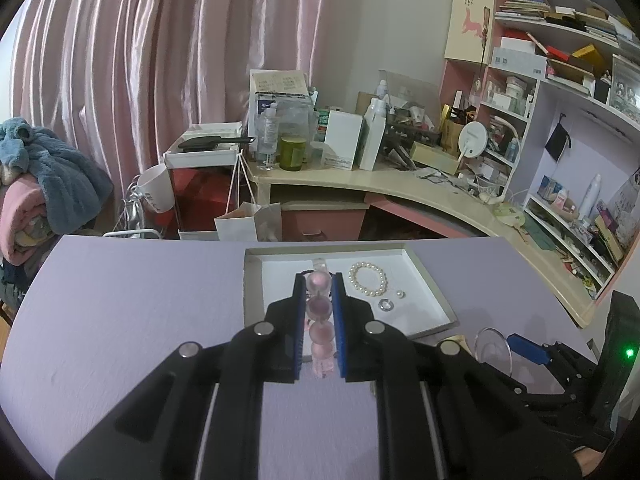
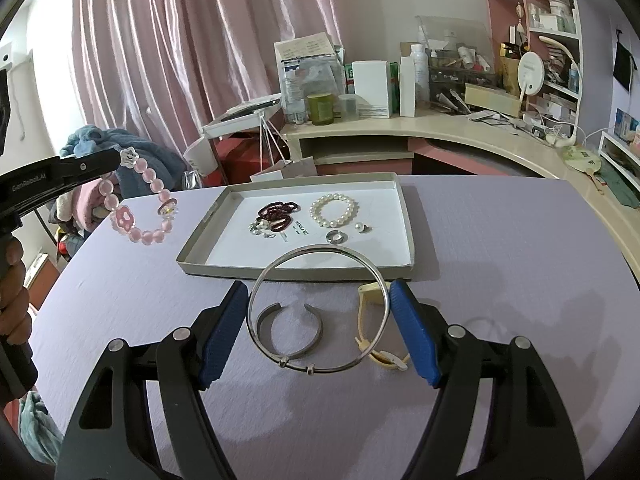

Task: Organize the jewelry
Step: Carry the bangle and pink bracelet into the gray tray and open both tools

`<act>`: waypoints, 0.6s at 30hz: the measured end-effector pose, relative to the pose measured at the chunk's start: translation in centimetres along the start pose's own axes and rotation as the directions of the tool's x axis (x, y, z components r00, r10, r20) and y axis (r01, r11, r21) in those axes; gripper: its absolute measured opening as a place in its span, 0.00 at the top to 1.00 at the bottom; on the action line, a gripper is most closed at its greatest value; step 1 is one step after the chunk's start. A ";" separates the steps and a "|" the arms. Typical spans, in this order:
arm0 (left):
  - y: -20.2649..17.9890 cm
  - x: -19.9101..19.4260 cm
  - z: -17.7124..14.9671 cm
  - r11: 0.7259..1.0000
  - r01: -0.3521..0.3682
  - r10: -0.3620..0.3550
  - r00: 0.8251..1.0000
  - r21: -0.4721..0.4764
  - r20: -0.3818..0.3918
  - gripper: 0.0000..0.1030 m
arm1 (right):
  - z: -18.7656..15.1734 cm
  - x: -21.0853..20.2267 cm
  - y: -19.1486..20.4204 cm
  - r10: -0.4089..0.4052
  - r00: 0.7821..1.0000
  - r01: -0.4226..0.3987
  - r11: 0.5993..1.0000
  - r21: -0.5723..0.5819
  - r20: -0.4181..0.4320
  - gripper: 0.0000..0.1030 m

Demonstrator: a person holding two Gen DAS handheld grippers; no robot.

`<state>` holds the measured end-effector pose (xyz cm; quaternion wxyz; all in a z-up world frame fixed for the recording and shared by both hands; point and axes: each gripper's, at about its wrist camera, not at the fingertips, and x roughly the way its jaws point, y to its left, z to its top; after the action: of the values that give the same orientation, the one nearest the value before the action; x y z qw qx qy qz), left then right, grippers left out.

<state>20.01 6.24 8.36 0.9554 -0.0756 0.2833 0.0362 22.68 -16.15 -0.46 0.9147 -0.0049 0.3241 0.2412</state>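
Nearest lens, right view: right tool (image 2: 320, 332) spread wide, blue pads set either side of thin silver bangle (image 2: 318, 308); pads at bangle's 3 and 9 o'clock edges, bangle raised and tilted, apparently held between them. Under bangle, flat on lavender counter (image 2: 500, 248): open grey cuff (image 2: 289, 330) and cream strap piece (image 2: 372, 328), at 3 o'clock from cuff.

Left tool (image 1: 318, 320) nearly pressed together, pinching pink bead bracelet (image 1: 319, 308); beads stacked in line between blue pads in left view. Same bracelet seen from right view at 10 o'clock (image 2: 140, 208), hanging in air from left tool's tip (image 2: 116, 162), clear of counter, loop with pink flower charm lowest. Hand (image 2: 14, 284) on left tool's grip at 9 o'clock edge.

Shallow grey tray (image 2: 296, 270) with white floor at 12 o'clock from right tool, resting on counter. Inside tray: dark red bead strand (image 2: 278, 214) toward 9 o'clock side, small silver pieces just beside it; pearl bracelet (image 2: 334, 210) near centre; silver ring (image 2: 334, 237) and single pearl stud (image 2: 361, 227) at 5 o'clock from pearl bracelet.

Beyond counter: cluttered desk, pink curtains.
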 end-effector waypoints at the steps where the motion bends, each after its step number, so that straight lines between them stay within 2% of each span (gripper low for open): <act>1: -0.2 0.3 -0.1 1.000 0.001 -0.001 1.000 0.002 -0.003 0.87 | 0.0 0.1 -0.1 -0.001 1.000 0.001 1.000 0.001 0.000 0.28; 11: -0.4 3.9 1.4 0.999 0.023 -0.022 0.999 0.026 -0.036 0.87 | 1.6 1.5 -1.0 -0.018 1.000 0.018 1.000 0.004 -0.004 0.28; 18: -0.3 8.6 2.7 0.999 0.033 -0.031 0.997 0.035 -0.073 0.87 | 3.5 3.4 -1.8 -0.037 0.999 0.037 0.999 0.011 -0.008 0.28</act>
<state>28.72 6.65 5.91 0.9461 -0.0640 0.3173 0.0129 27.84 -15.69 -0.03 0.9177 -0.0066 0.3290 0.2226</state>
